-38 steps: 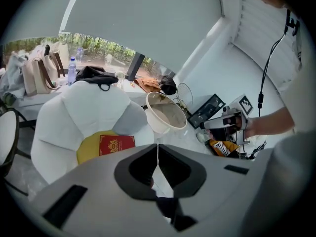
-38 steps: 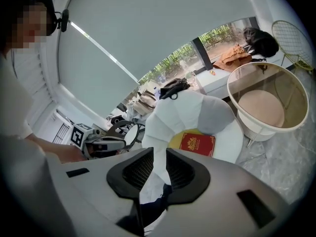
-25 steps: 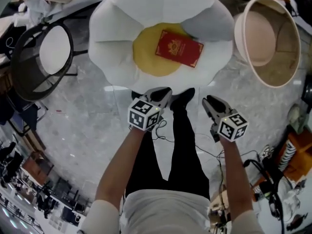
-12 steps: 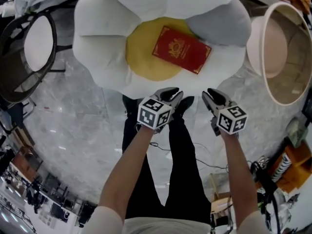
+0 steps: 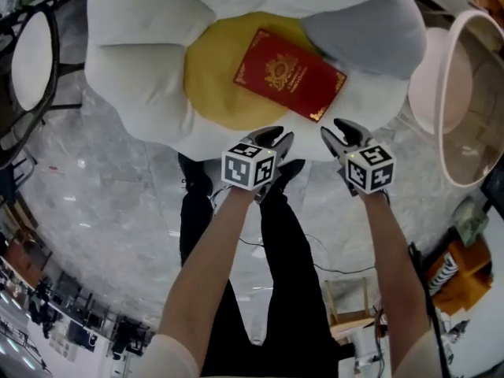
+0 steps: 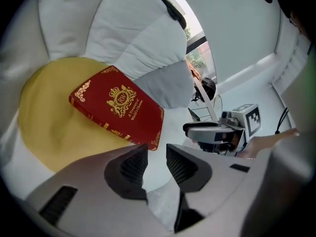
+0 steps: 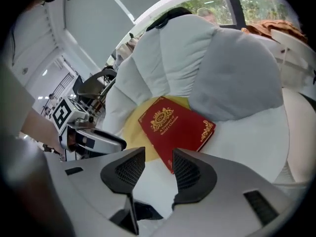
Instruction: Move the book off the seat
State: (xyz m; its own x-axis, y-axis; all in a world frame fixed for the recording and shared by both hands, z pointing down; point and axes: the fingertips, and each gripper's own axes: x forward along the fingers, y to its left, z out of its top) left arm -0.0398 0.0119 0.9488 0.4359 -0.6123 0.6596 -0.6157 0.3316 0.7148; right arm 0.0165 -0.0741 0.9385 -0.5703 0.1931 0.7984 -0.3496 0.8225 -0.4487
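Observation:
A red book with gold ornament (image 5: 289,72) lies flat on the yellow centre of a white flower-shaped seat (image 5: 150,69), one corner reaching onto the white rim. It also shows as the book (image 6: 118,106) in the left gripper view and the book (image 7: 175,127) in the right gripper view. My left gripper (image 5: 277,138) hovers at the seat's near edge, just short of the book, its jaws opening with nothing between them. My right gripper (image 5: 337,132) hangs beside the book's near right corner, jaws also opening and empty. Each gripper sees the other: the right gripper (image 6: 210,131), the left gripper (image 7: 94,139).
A grey cushion (image 5: 362,30) rests on the seat's right side. A round beige tub chair (image 5: 465,93) stands to the right, a black-framed round stool (image 5: 31,57) to the left. The person's dark trousers (image 5: 276,290) stand on the marble floor (image 5: 102,203). Orange clutter (image 5: 457,278) lies at lower right.
Both grippers have moved forward toward the seat and now reach its near edge by the book. Their jaws have spread apart from nearly shut. The book has not moved on the seat.

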